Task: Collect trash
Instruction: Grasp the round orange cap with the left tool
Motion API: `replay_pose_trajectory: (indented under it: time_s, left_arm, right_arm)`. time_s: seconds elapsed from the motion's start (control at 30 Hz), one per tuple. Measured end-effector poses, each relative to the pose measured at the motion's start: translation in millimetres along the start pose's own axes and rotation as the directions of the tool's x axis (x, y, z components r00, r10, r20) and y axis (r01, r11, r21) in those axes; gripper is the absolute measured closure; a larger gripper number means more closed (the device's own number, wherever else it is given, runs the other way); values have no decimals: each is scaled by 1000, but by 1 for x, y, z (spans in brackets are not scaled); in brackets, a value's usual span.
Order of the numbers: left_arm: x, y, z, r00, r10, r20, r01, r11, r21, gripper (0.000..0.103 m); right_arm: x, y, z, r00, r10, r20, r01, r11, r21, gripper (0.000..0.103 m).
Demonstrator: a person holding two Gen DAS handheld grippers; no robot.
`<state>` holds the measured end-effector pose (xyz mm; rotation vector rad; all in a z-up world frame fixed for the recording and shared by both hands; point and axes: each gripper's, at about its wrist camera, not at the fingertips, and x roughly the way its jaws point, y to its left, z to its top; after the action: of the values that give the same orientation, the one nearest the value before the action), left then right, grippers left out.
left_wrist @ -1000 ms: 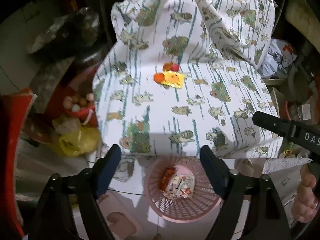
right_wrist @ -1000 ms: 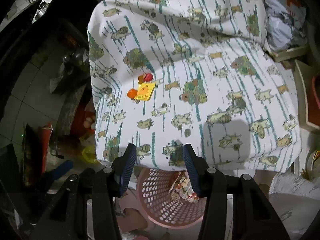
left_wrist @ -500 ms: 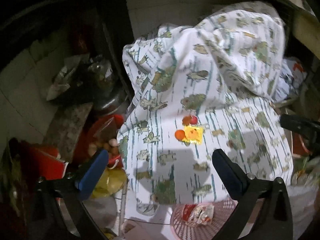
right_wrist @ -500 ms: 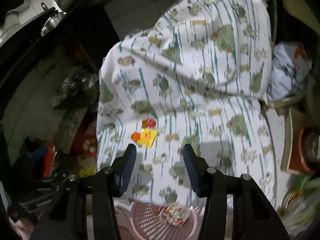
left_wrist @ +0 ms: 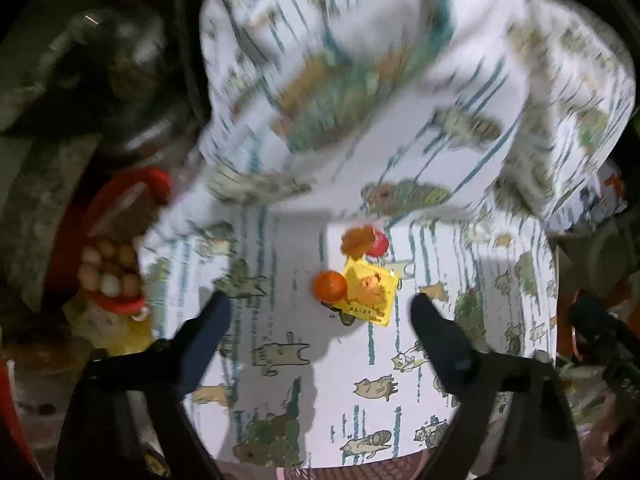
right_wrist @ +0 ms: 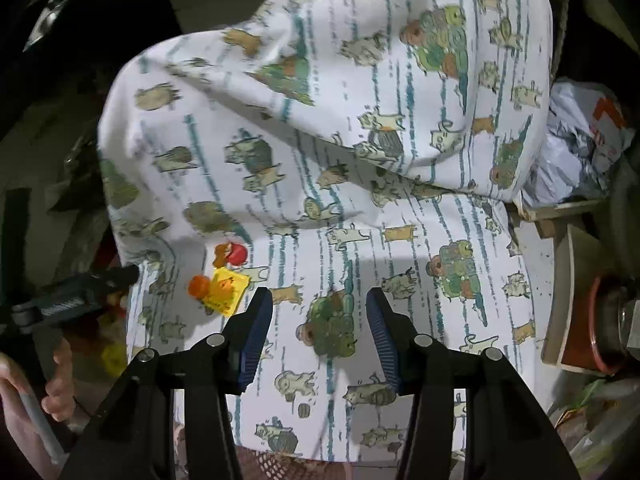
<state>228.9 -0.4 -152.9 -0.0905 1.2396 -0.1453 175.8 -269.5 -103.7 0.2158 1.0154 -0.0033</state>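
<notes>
While empty, left tongs [left_wrist: 320,320] just short of yellow wrapper [left_wrist: 370,292]

So the trash is a little cluster on the patterned cloth — a yellow square wrapper [left_wrist: 370,293] lying flat with an orange cap [left_wrist: 330,285] touching its left edge. Just above those sit a red cap [left_wrist: 378,243] and a brownish-orange scrap [left_wrist: 356,240], touching each other — it's too blurry to tell what the scrap is.
</notes>
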Motion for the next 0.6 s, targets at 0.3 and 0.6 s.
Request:
replay_pose_trajectory:
  time_s: [0.3, 0.6]
  left_arm:
    - [61, -3, 12, 995, -13, -103, 12, 1000, -1, 34]
    - [94, 8, 10, 980, -52, -191, 41, 997, -63, 57]
  right_arm:
    - [29, -16, 13, 990, -138, -34, 140, 988, 69, 52]
    - [40, -23, 16, 986, -153, -70, 158, 984, 78, 52]
